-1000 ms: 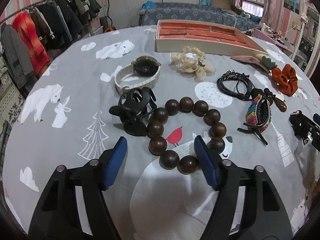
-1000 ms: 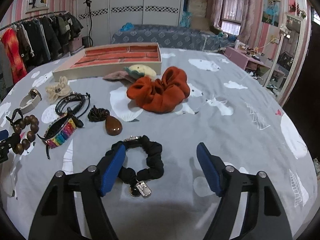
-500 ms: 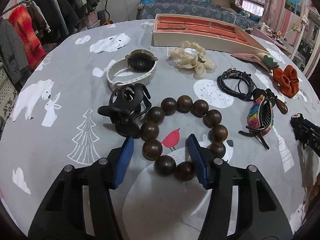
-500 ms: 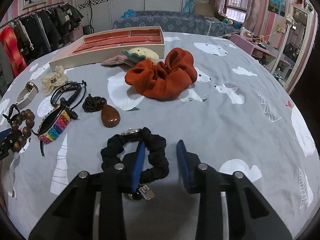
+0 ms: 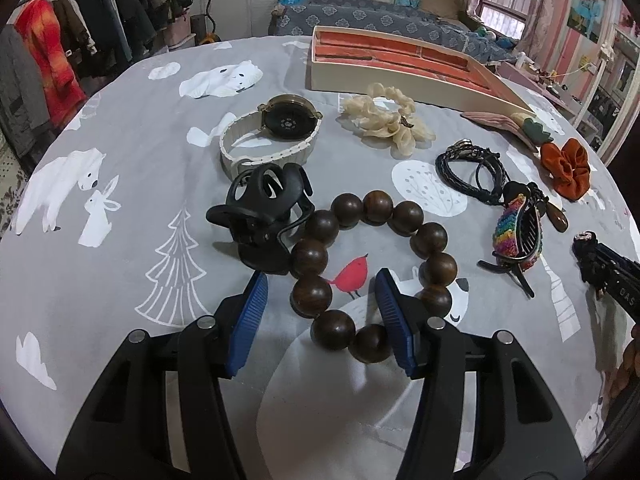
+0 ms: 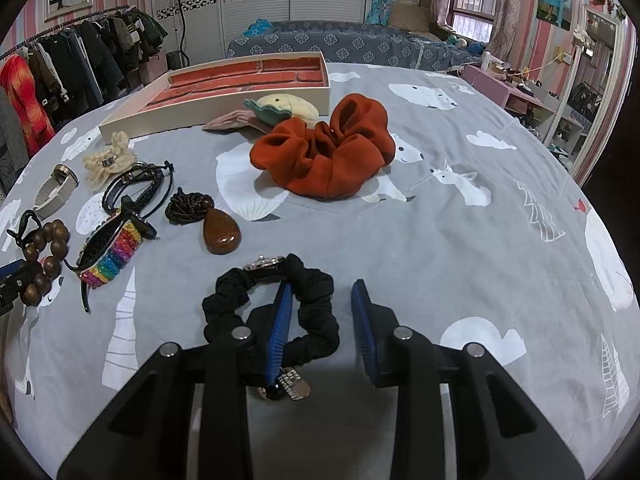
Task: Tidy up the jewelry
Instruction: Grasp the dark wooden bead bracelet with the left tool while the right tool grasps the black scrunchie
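black hair claw [image 5: 262,216] crowding my left side, bare grey cloth [image 6: 460,248] open to my right, orange scrunchie [image 6: 328,156] and pendant [image 6: 221,232] blocking the way to the tray [image 6: 224,100]

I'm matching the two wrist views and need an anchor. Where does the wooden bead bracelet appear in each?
Left wrist: wooden bead bracelet lies low centre, its near side between the left gripper fingers.
Right wrist: far left edge, small.
Shared landmark: the rainbow hair clip sits just right of the bracelet in both.
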Available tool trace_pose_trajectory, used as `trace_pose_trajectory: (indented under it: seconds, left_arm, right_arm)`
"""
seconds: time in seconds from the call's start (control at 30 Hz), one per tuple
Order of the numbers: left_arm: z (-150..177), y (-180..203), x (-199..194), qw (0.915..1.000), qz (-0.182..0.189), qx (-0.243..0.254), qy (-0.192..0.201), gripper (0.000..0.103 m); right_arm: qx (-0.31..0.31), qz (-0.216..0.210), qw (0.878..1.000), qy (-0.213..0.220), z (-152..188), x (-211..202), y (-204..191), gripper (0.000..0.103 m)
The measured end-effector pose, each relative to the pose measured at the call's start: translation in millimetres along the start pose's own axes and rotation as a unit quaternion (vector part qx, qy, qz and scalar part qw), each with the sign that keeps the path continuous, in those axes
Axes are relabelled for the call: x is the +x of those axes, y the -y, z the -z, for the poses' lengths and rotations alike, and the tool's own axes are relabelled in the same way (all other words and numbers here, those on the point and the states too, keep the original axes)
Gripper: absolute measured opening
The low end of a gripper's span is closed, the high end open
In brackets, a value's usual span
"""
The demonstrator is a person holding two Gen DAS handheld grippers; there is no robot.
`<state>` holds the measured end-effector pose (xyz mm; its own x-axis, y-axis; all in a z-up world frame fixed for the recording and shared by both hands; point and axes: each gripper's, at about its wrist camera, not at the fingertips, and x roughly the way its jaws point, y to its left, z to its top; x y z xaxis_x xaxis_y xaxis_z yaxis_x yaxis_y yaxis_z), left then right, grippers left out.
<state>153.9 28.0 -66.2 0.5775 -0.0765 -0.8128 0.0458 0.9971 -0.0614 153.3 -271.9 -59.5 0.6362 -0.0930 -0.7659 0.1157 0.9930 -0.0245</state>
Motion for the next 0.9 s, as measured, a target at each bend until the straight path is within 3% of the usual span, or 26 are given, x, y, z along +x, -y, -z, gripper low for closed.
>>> trace_pose_trajectory:
  seconds: [0.07,0.13,0.17,0.3,0.63,0.9]
  left_arm:
    - [-0.2,-0.8,0.4,1.0,0.003,0.001,0.0,0.054]
    - [-0.9,-1.2,0.3,1.0,0.002,0.003,0.001,0.047]
    - [-1.3,-2.5,0.4,1.0,-0.003,0.005,0.002,0.036]
    - [-3.5,-7.5,1.2,1.0,-0.001,0.004,0.001,0.027]
    - [0.2,-2.3,-5.8,0.9996,-0.008,0.02,0.018,0.018]
    - [5.5,5.1,-23.8,0.9981,-0.001,0.036,0.05,0.018]
  right_arm:
    - [0.0,0.0,1.0,0.0,-0.1,0.1,0.1,0.031]
    - [-0.001,-0.002,1.0,0.0,0.0,0.0,-0.4,0.03]
    - [-0.002,-0.003,1.0,-0.001,-0.5,0.2,-0.7,0.029]
    - [-0.006,-0.007,1.0,-0.003,-1.2,-0.2,-2.7,0.024]
    - [0.0,-0.021,1.0,0.008,-2.6,-3.4,0.0,0.014]
    - [0.0,-0.017,0.998,0.06,-2.0,-25.8,1.4,0.013]
